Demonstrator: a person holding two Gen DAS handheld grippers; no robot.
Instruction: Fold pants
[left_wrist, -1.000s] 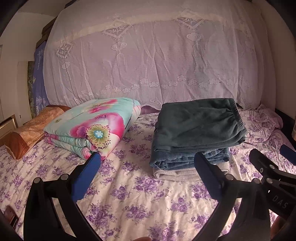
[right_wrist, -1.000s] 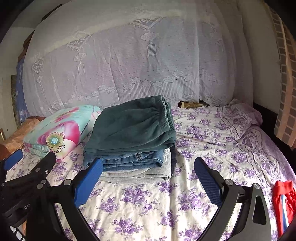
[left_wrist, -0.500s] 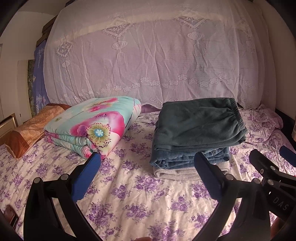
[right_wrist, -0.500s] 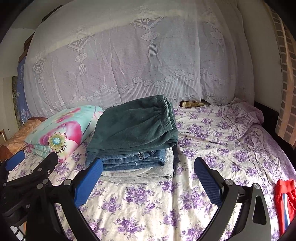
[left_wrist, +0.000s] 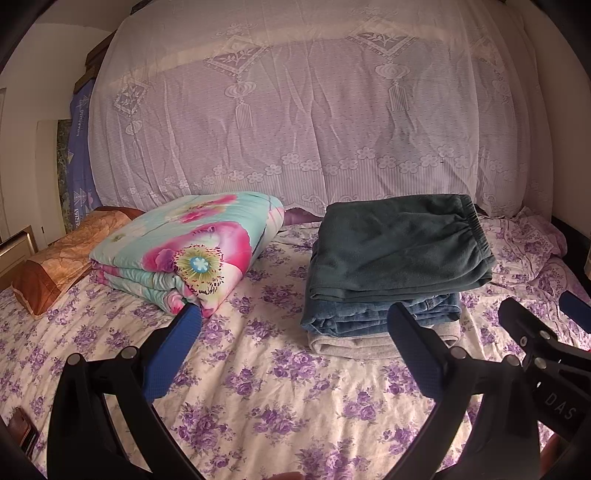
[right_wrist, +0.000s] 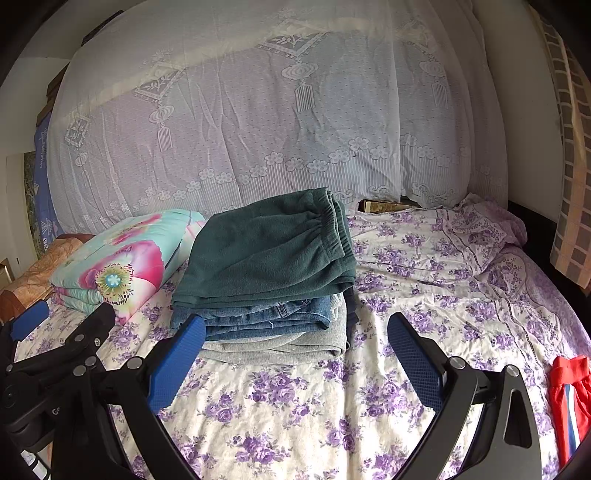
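A stack of folded pants lies on the flowered bedsheet (left_wrist: 266, 373): dark green fleece pants (left_wrist: 399, 243) on top, blue jeans (left_wrist: 369, 314) under them, a grey pair (left_wrist: 354, 343) at the bottom. The right wrist view shows the same green pants (right_wrist: 266, 254), jeans (right_wrist: 266, 321) and grey pair (right_wrist: 273, 350). My left gripper (left_wrist: 293, 326) hovers open in front of the stack, holding nothing. My right gripper (right_wrist: 295, 332) is open too, just short of the stack's front edge. Each gripper shows at the side of the other's view.
A folded floral quilt (left_wrist: 192, 251) lies left of the stack, with an orange pillow (left_wrist: 55, 266) beyond it. A lace-covered pile (left_wrist: 303, 110) rises behind. A red garment (right_wrist: 569, 398) lies at the bed's right edge. Rumpled sheet (right_wrist: 480, 236) fills the far right.
Both grippers have drifted slightly closer to the stack and a touch lower. The folded pants have not moved, and the jaws stay open.
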